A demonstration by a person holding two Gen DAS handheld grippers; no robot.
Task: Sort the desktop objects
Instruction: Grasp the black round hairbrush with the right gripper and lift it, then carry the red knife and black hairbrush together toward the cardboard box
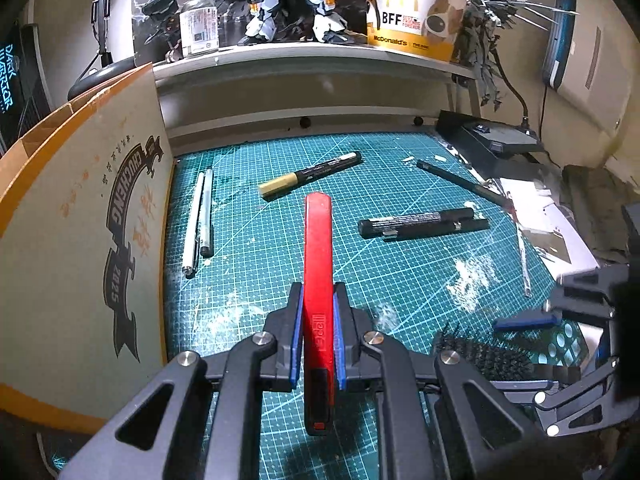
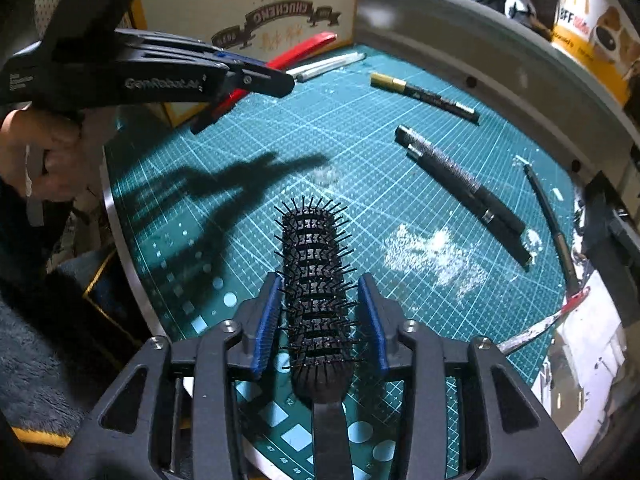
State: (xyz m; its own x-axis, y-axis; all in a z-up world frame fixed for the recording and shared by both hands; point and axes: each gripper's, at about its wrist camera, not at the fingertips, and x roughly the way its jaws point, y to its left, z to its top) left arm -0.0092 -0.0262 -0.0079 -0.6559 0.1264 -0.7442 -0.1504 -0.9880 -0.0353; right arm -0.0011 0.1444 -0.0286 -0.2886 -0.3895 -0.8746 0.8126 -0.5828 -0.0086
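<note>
My left gripper [image 1: 318, 294] is shut on a red utility knife [image 1: 318, 240], which sticks out forward over the green cutting mat [image 1: 400, 280]. In the right wrist view that left gripper [image 2: 276, 80] hangs near the box with the red knife [image 2: 308, 52] in it. A black bristle hairbrush [image 2: 316, 264] lies lengthwise between the blue pads of my right gripper [image 2: 320, 282]; the pads stand apart from its body, so this gripper is open. The brush [image 1: 480, 354] also shows at the lower right of the left wrist view.
On the mat lie a gold marker [image 1: 312, 174], two black pens [image 1: 420, 224], two pale pens [image 1: 198, 220] and a thin black tool [image 1: 460, 184]. A cardboard box [image 1: 80, 220] stands at the left. A shelf behind holds model figures and a paper bucket [image 1: 412, 12].
</note>
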